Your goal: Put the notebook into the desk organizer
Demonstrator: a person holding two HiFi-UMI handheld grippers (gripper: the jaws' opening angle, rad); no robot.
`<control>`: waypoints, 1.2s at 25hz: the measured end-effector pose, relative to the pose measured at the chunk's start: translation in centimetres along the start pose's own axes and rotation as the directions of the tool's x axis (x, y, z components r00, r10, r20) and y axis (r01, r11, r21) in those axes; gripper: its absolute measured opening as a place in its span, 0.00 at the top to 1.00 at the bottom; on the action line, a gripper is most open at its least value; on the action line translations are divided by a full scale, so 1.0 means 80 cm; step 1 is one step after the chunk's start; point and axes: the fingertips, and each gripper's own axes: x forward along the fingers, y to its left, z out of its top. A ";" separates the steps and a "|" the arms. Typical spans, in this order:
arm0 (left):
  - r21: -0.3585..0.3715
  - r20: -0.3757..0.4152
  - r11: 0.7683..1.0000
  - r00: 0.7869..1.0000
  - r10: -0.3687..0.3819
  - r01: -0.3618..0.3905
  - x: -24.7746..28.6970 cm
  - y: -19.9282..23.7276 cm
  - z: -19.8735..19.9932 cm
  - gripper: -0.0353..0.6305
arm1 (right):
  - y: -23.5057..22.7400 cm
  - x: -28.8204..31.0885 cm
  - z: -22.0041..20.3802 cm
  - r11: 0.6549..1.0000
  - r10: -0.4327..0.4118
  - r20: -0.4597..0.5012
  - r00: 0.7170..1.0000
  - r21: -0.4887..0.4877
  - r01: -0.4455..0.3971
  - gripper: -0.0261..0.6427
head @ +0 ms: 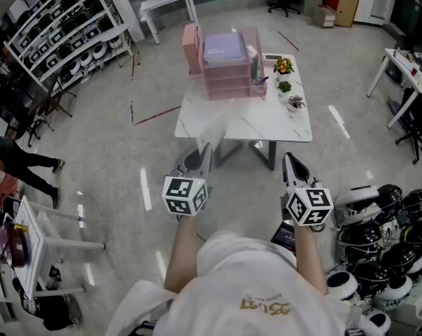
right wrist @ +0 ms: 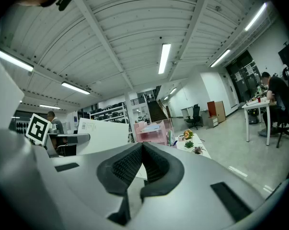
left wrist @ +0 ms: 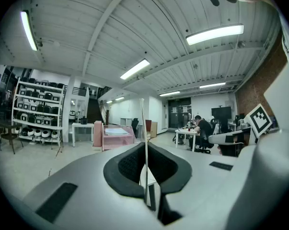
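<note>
I stand on the floor in front of a white table (head: 266, 126) that carries a pink desk organizer (head: 221, 65). My left gripper (head: 204, 152) is shut on a thin white notebook (head: 215, 133), held upright short of the table's near edge. In the left gripper view the notebook (left wrist: 144, 128) shows edge-on between the closed jaws, with the organizer (left wrist: 113, 134) far ahead. My right gripper (head: 290, 159) is shut with nothing in it, level with the left one. The right gripper view shows the notebook (right wrist: 104, 136) as a white sheet to the left and the organizer (right wrist: 154, 131) beyond.
Three small potted plants (head: 285, 84) line the table's right side. Shelving (head: 64, 33) with white gear stands at the far left, and a white side table (head: 169, 5) at the back. A pile of black-and-white helmets (head: 382, 219) lies to my right. A person (head: 18, 161) walks at the left.
</note>
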 end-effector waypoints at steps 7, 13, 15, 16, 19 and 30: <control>0.004 0.001 1.000 1.000 0.008 -0.008 0.007 0.008 0.003 0.91 | -0.004 0.010 0.000 1.000 0.001 0.004 1.000 -0.001 -0.001 0.95; -0.024 0.016 1.000 1.000 0.018 -0.017 0.032 0.026 0.018 0.91 | -0.025 0.038 0.008 0.999 -0.014 0.020 1.000 0.046 0.013 0.95; -0.030 0.025 0.999 0.999 0.025 -0.024 0.047 0.037 0.028 0.91 | -0.035 0.053 0.010 0.999 -0.024 0.010 1.000 0.031 0.024 0.95; -0.029 0.030 0.999 0.999 0.029 -0.028 0.056 0.043 0.032 0.91 | -0.041 0.063 0.010 0.999 -0.027 0.006 1.000 0.029 0.027 0.95; -0.021 0.042 0.999 0.998 0.038 -0.037 0.089 0.063 0.041 0.91 | -0.058 0.099 0.008 0.999 -0.030 -0.006 1.000 0.030 0.030 0.95; -0.057 0.071 0.998 0.997 0.031 -0.027 0.293 0.162 0.067 0.91 | -0.145 0.300 0.040 0.999 -0.032 -0.030 0.999 -0.008 0.032 0.95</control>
